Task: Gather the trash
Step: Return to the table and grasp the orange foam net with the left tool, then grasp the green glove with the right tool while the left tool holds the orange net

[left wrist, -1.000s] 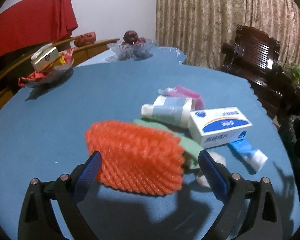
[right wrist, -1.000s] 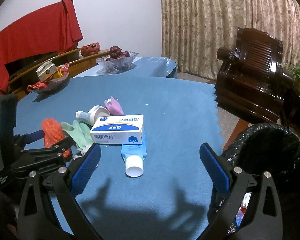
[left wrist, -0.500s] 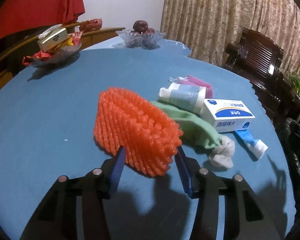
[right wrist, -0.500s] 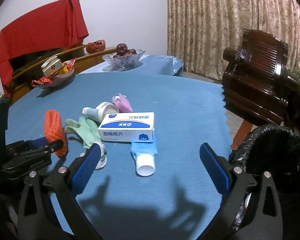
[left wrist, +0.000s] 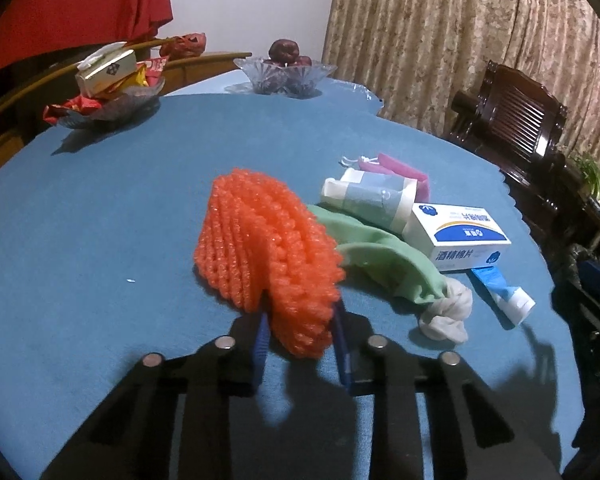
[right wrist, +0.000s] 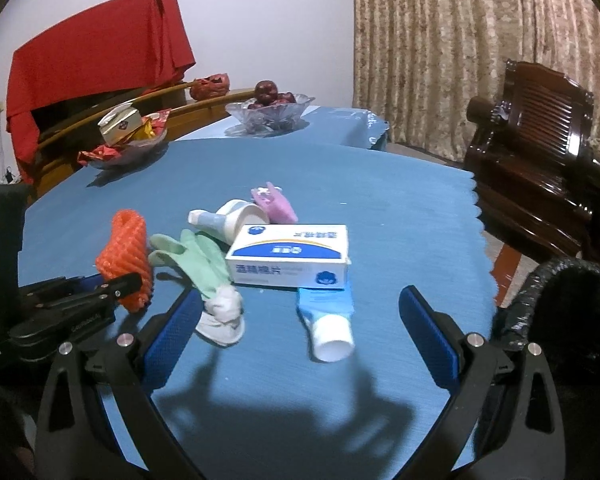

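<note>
A green glove [left wrist: 380,256] and white box [left wrist: 456,236] are crowding our left gripper [left wrist: 300,332], which is pinching the orange foam net [left wrist: 268,252] on the table [left wrist: 100,220]. Our right gripper [right wrist: 300,336] is hovering wide open, empty.

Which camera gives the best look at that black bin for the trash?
The right wrist view. There the black bin shows its bag-lined rim past the table edge, beside the open right claw. The left wrist view catches only a dark sliver of it at the frame's right edge.
</note>
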Tool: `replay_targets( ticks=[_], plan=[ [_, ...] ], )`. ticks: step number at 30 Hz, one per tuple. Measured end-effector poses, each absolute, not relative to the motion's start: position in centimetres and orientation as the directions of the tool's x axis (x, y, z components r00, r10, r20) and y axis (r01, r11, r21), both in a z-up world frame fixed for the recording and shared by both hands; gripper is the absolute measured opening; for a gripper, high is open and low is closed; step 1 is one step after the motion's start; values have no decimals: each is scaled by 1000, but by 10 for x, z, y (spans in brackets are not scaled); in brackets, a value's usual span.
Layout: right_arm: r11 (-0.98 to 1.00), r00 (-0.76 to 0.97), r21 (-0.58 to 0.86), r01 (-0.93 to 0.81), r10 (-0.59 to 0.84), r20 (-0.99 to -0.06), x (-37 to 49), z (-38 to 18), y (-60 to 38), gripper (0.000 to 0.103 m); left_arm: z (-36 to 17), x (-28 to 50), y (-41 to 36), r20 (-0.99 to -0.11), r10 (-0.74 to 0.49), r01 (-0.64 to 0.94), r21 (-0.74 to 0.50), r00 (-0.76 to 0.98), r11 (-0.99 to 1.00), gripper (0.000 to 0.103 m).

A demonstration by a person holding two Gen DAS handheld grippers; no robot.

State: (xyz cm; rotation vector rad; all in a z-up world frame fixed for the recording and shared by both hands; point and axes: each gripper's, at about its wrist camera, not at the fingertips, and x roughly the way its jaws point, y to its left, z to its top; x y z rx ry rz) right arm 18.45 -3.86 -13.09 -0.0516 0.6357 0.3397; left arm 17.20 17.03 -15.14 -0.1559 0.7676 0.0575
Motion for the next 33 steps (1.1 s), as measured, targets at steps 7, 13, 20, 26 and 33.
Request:
replay_targets(
  ticks=[7, 13, 20, 26, 33],
  plan=[
    [922, 708, 92, -377, 351, -613, 194, -140, -11, 83, -141, 161, 170, -686, -18, -78, -109, 728, 991, 23],
    [913, 672, 115, -390, 368, -643, 202, -153, 11, 74, -143, 154, 177, -687, -1, -86, -92, 727, 992, 23],
    [911, 628, 108, -397, 356, -692, 214, -164, 27, 63, -145, 155, 182, -687, -2, -81, -89, 727, 993, 23],
    [904, 576, 111, -413, 353, -737, 221, -173, 35, 40, -148, 155, 187, -688, -1, -84, -90, 725, 992, 23],
    [899, 587, 126, -420, 375, -717, 216, -169, 31, 28, -148, 155, 188, -688, -3, -86, -95, 725, 992, 23]
  ],
)
